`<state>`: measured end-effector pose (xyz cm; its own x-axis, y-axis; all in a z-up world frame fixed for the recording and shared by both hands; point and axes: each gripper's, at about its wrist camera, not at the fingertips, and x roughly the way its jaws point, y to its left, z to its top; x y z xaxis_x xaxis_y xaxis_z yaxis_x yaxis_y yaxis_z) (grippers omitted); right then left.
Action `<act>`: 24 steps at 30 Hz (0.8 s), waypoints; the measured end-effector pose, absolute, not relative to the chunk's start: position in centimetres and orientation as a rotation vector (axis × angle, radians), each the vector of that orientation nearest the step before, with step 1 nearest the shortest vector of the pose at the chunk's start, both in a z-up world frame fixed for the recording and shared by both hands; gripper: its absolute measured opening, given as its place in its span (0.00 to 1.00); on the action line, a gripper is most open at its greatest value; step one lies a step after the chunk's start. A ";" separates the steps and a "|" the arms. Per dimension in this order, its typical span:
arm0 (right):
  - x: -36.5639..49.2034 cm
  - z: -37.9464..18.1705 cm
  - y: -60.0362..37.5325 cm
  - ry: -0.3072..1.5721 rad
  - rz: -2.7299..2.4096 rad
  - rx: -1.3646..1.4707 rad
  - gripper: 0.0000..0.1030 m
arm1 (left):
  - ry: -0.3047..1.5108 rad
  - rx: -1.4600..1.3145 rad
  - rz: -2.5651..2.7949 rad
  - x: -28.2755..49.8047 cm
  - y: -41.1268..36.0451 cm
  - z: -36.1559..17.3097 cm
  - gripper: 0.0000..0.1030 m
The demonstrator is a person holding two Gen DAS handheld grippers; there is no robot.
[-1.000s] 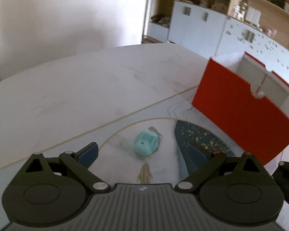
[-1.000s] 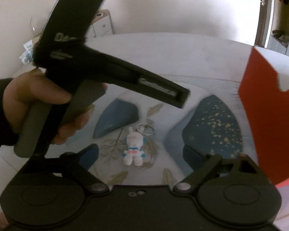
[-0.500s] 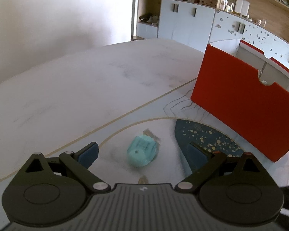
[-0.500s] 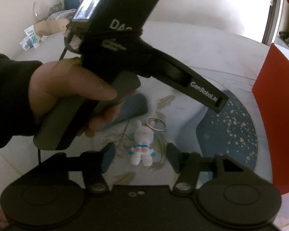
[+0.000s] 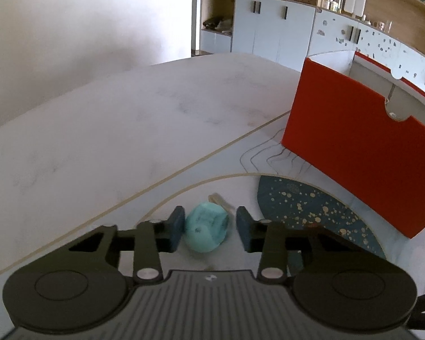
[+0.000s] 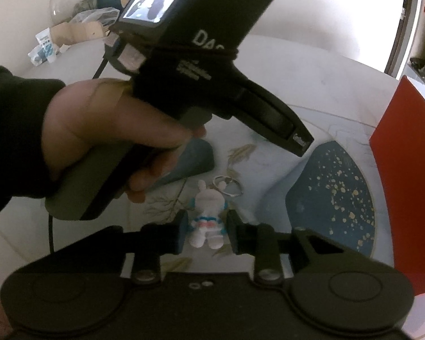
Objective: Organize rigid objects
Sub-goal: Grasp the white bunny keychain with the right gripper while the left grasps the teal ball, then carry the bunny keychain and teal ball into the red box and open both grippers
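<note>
Rounded teal lump (image 5: 206, 230) (matte), unclamped.

Left gripper (image 5: 208, 228) brackets teal toy (image 5: 205, 231) (table) — unclamped.

teal toy (image 5: 206, 231) | white rabbit keychain (image 6: 207, 221) – blue-red stripes | red box (image 5: 359, 153) | navy mat patch (image 5: 306, 206) – gold speckles

We see a smooth, matt marbled counter (image 5: 127, 130), a matt red card box (image 5: 359, 158), a metal keyring (image 6: 228, 185) and matt plastic grippers.
</note>
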<state>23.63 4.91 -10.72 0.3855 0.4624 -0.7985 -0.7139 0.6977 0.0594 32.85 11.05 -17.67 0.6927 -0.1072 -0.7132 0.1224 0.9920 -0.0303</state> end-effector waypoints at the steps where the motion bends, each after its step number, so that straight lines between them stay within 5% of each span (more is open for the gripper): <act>1: 23.7 -10.7 4.8 0.903 0.765 -0.310 0.27 | 0.797 0.019 -0.131 32.8 11.1 -17.6 0.33; 24: 24.1 -4.2 -4.5 0.882 0.669 -0.012 0.27 | 0.848 -0.041 -0.069 29.1 11.0 -14.4 0.30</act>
<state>24.11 -4.51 -4.20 0.4476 0.5360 -0.7158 -0.5454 0.7980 0.2565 29.09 10.95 -14.40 0.6592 -0.0772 -0.7480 0.0446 0.9970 -0.0636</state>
